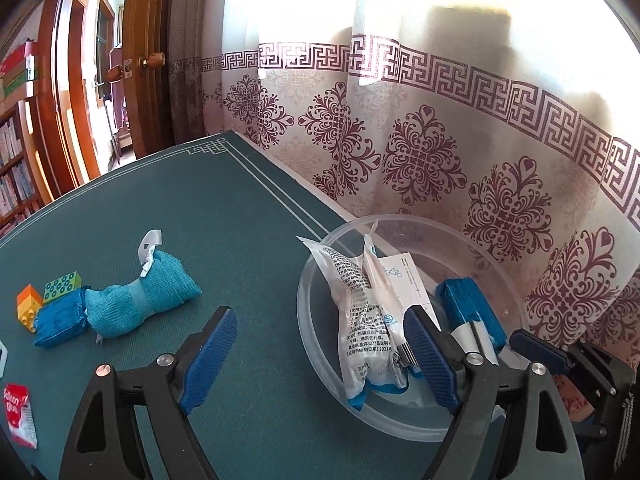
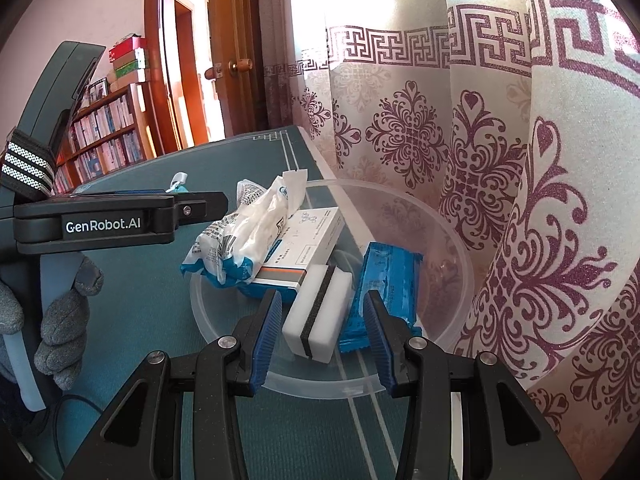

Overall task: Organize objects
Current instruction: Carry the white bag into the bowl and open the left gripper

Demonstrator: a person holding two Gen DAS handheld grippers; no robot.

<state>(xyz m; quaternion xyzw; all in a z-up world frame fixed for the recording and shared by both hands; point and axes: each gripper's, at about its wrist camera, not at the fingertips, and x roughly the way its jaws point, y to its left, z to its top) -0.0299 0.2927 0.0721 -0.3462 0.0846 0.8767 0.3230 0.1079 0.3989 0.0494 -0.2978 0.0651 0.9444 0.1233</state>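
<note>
A clear plastic bowl [image 1: 500, 264] [image 2: 448, 232] stands at the table's right edge by the curtain. It holds a white printed pouch [image 1: 360, 320] [image 2: 244, 236], a white box [image 2: 308, 236], a blue packet [image 2: 384, 292] and a white sponge with a black stripe [image 2: 316, 316]. My right gripper [image 2: 324, 340] is open, its jaws either side of the sponge in the bowl without touching it. My left gripper [image 1: 320, 356] is open and empty over the bowl's near left rim. A rolled teal towel [image 1: 140, 300], a blue packet [image 1: 60, 322] and toy bricks [image 1: 44, 294] lie on the table at the left.
A red and white sachet [image 1: 18, 412] lies at the table's near left edge. The green table mat [image 1: 180, 208] runs back to a patterned curtain [image 1: 440, 152] on the right. A wooden door and bookshelf stand behind.
</note>
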